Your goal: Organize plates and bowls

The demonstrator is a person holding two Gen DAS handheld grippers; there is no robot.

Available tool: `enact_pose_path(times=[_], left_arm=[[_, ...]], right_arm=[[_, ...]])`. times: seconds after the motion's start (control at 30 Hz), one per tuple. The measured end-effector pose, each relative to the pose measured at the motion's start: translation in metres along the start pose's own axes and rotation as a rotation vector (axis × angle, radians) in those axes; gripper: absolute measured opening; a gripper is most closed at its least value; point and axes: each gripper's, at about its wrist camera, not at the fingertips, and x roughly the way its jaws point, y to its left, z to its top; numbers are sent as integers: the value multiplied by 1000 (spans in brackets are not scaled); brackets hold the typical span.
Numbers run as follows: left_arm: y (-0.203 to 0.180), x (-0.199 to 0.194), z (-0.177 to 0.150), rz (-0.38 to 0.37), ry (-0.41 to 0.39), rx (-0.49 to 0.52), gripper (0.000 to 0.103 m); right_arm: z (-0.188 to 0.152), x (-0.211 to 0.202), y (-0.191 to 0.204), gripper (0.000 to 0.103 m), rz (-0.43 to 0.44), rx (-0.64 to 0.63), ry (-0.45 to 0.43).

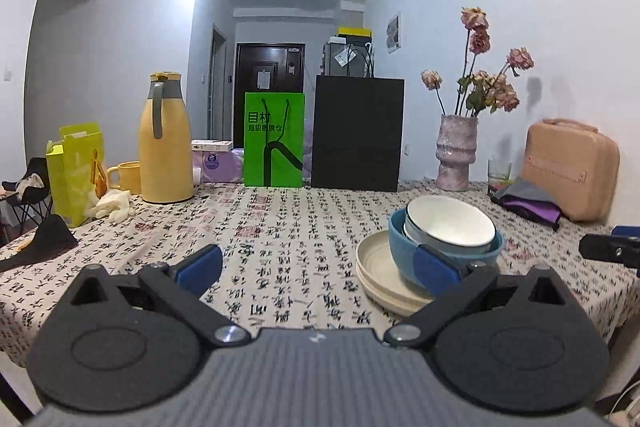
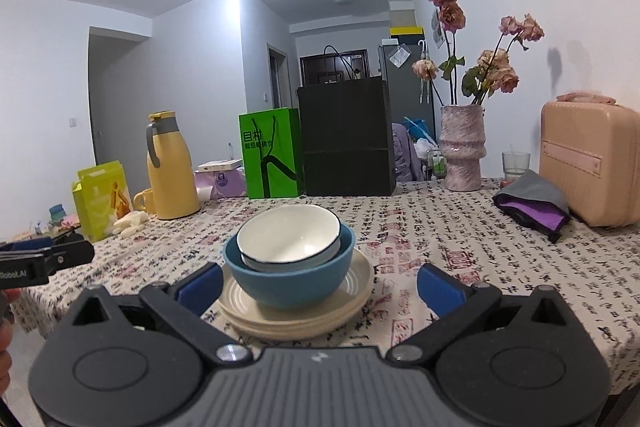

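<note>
Stacking: white bowl, glossy with a dark rim, tilted inside a round matte blue bowl
Base: blue bowl sits on ribbed cream plates, on the script-printed tabletop
Landmark: the stack is in front of the black bag
Left gripper: fingers spread, empty
Right gripper: fingers spread, empty, either side of the stack
</note>
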Motion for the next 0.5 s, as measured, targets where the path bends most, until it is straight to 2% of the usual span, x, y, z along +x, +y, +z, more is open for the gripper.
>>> enact_pose_path(times=[0.3, 0.5], left_arm=[[-7, -14, -17, 0, 32, 24, 103], [-18, -17, -26, -26, 44, 58, 103]], right_arm=[[-19, -15, -5, 103, -5, -13, 63], [-21, -16, -8, 103, -8, -7, 71]])
